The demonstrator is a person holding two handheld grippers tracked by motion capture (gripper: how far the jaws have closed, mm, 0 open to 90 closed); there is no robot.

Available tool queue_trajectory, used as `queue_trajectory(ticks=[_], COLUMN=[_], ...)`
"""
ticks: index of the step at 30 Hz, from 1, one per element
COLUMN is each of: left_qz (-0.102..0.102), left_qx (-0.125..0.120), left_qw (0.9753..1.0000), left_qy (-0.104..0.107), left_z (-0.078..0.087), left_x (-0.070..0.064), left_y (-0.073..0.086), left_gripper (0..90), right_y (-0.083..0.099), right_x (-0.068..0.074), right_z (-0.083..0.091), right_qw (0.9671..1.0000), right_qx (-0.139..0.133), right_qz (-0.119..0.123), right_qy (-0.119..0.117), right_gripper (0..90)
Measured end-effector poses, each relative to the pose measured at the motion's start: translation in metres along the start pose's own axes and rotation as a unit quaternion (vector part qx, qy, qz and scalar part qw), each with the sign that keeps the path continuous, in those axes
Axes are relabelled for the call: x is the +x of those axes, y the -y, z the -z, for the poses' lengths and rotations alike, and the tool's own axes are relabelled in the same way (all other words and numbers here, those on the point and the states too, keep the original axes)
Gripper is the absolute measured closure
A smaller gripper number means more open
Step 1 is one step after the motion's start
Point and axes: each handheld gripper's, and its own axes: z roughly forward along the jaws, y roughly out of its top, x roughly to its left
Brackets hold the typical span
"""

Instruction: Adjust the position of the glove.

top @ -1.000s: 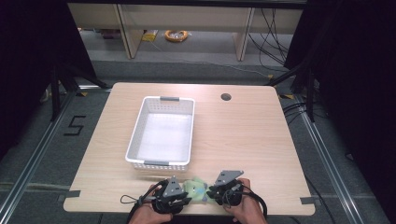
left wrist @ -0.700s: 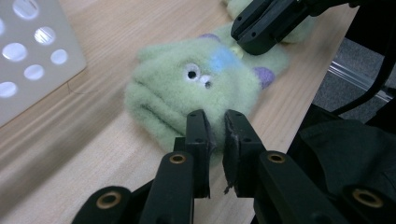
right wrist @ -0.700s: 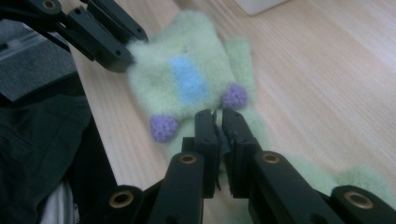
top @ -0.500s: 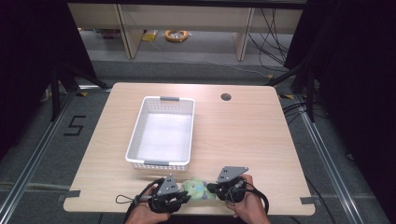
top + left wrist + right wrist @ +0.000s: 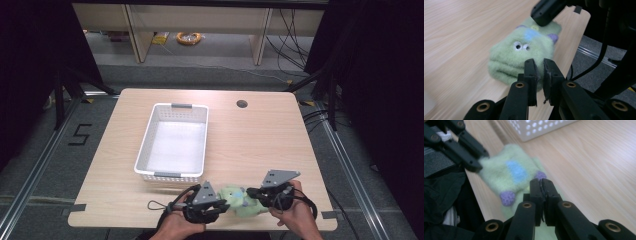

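Item: soft green plush monster toy (image 5: 241,200), near the white perforated plastic basket (image 5: 172,141).
Left tongs (image 5: 539,65): nearly closed, pinching its fur.
Right tongs (image 5: 541,185): closed on its edge.
Risk: shallow pinches may slip, dropping the toy off the worktop (image 5: 260,135) edge.

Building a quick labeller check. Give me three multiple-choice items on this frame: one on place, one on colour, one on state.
1. Where does the soft toy lie?
A. Inside the basket
B. At the near edge of the table, between the two grippers
C. On the floor

2. What colour is most of the toy?
A. Pale green
B. Red
C. Black

3. What is in the white basket?
A. The toy
B. A cable
C. Nothing that can be seen

Answers:
1 B: in the high view the toy sits on the table between the left gripper and the right gripper, on the near side of the basket.
2 A: the left gripper view shows pale green fleece with a blue patch and purple bumps.
3 C: the high view shows its bare white bottom.
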Motion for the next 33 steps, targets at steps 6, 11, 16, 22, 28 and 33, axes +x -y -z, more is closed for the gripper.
queue_trajectory(ticks=[6, 11, 16, 22, 28, 33], left_qz=[-0.001, 0.007, -0.002, 0.001, -0.006, 0.013], left_qx=[0.006, 0.019, 0.030, 0.039, 0.043, 0.042], left_qw=[0.9999, 0.9996, 0.9994, 0.9990, 0.9986, 0.9984], left_qy=[0.015, 0.018, 0.019, 0.023, 0.030, 0.035], left_z=[-0.023, -0.034, -0.041, -0.046, -0.050, -0.048], left_x=[-0.008, -0.011, -0.014, -0.017, -0.013, -0.013], left_y=[-0.007, -0.004, 0.000, 0.004, 0.007, 0.007], left_gripper=[81.2, 81.1, 81.1, 81.0, 79.7, 69.0], right_y=[0.018, 0.029, 0.032, 0.037, 0.041, 0.043], right_x=[-0.015, -0.021, -0.024, -0.026, -0.028, -0.029], right_z=[0.012, 0.007, 0.003, -0.003, -0.008, -0.009], right_qw=[0.9998, 0.9996, 0.9993, 0.9990, 0.9986, 0.9984], right_qx=[0.011, 0.015, 0.034, 0.037, 0.046, 0.046], right_qz=[-0.013, -0.025, -0.014, -0.023, -0.024, -0.032], right_qy=[0.006, 0.003, -0.003, -0.002, -0.008, -0.002], right_gripper=[88.4, 88.3, 88.3, 88.2, 87.6, 84.3])
